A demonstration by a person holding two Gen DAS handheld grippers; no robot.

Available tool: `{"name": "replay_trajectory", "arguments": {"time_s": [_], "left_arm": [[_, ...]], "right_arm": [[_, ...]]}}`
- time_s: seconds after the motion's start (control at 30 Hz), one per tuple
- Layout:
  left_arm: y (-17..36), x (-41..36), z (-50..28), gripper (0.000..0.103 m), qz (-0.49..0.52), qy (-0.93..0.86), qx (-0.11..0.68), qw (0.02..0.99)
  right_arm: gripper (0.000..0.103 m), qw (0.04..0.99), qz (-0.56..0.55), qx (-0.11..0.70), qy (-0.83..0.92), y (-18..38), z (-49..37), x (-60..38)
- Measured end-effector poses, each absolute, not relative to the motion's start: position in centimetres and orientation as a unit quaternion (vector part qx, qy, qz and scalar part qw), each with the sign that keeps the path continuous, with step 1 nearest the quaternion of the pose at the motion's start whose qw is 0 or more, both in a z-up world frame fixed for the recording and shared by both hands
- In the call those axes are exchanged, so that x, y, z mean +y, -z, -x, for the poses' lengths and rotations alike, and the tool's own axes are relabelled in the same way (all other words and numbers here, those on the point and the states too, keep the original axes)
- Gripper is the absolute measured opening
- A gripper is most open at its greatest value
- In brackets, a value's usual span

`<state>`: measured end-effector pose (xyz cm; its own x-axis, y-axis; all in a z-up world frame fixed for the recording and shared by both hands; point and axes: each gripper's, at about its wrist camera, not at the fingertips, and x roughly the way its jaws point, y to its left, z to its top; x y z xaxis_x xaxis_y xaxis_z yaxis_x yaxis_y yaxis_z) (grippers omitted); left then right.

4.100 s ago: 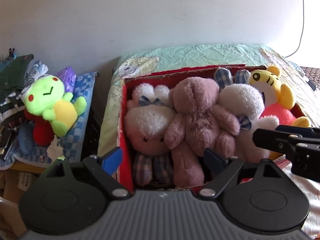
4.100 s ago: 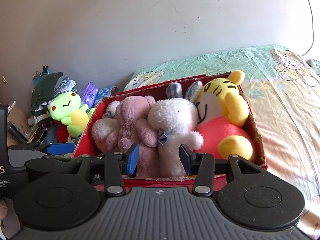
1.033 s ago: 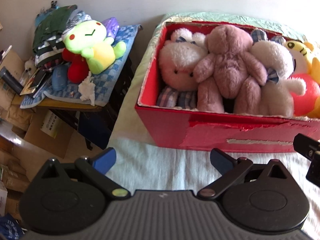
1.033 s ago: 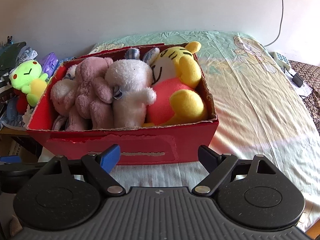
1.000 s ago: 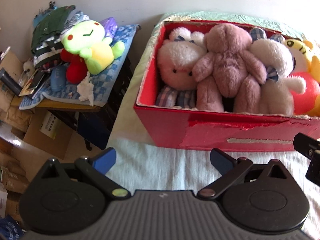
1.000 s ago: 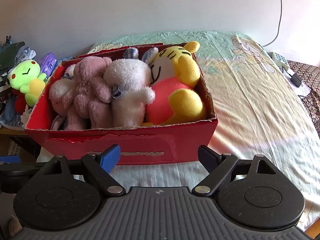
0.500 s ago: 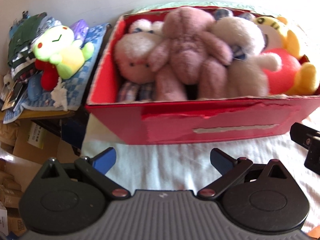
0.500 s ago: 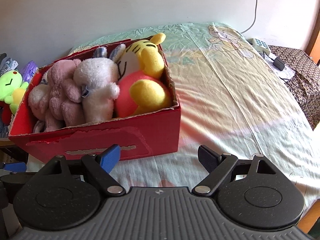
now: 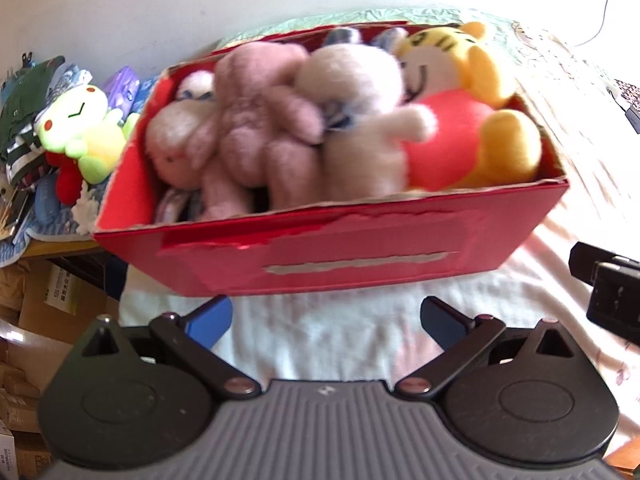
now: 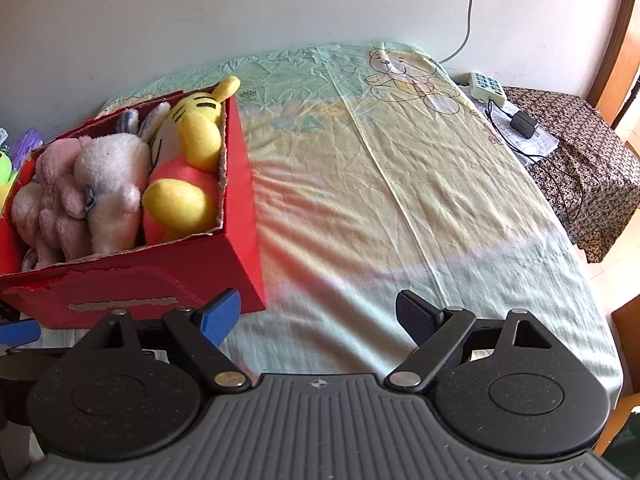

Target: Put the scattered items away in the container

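Both claws hang released and empty: left claw (image 9: pixel 326 318), right claw (image 10: pixel 318 312), short of the red box (image 9: pixel 360 248) on the bed (image 10: pixel 420 200). Its plush toys (image 9: pixel 256 120) look light and squashy, probably best pinched by a limb or ear.

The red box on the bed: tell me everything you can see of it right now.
The red box is open-topped cardboard, its front rim torn and a strip scraped pale on the front wall. It sits upright on the bedsheet near the wall, packed full with four plush toys side by side, the yellow tiger against its right wall. Both grippers are open and clear of it.
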<state>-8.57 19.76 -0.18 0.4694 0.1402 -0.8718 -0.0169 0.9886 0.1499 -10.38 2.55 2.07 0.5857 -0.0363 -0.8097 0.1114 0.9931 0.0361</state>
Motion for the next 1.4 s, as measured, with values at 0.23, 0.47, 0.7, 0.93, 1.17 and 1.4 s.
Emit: {"name": "replay_trajectory", "arguments": {"time_s": [0.23, 0.47, 0.7, 0.93, 1.17, 1.4], "left_arm": [[-0.7, 17.2, 7.8, 0.101, -0.055, -0.062, 0.506, 0.859], [-1.2, 16.0, 7.0, 0.101, -0.045, -0.085, 0.505, 0.858], [-1.5, 16.0, 6.5, 0.101, -0.033, -0.114, 0.504, 0.855], [-1.1, 16.5, 6.7, 0.101, -0.025, -0.142, 0.511, 0.847], [-0.8, 18.1, 7.4, 0.101, -0.018, -0.169, 0.515, 0.84], [-1.2, 20.6, 7.4, 0.101, -0.018, -0.164, 0.512, 0.843]], "right_arm": [[0.087, 0.897, -0.029, 0.439, 0.032, -3.3, 9.0, 0.1], [0.087, 0.9, -0.016, 0.435, 0.014, -3.7, 7.8, -1.0], [0.087, 0.901, -0.007, 0.433, -0.011, -4.1, 7.1, -1.4], [0.087, 0.901, 0.011, 0.433, -0.039, -4.1, 6.9, -0.6], [0.087, 0.897, 0.018, 0.437, -0.059, -3.8, 6.9, 1.0], [0.087, 0.898, 0.02, 0.437, -0.053, -4.5, 7.2, 3.2]]}}
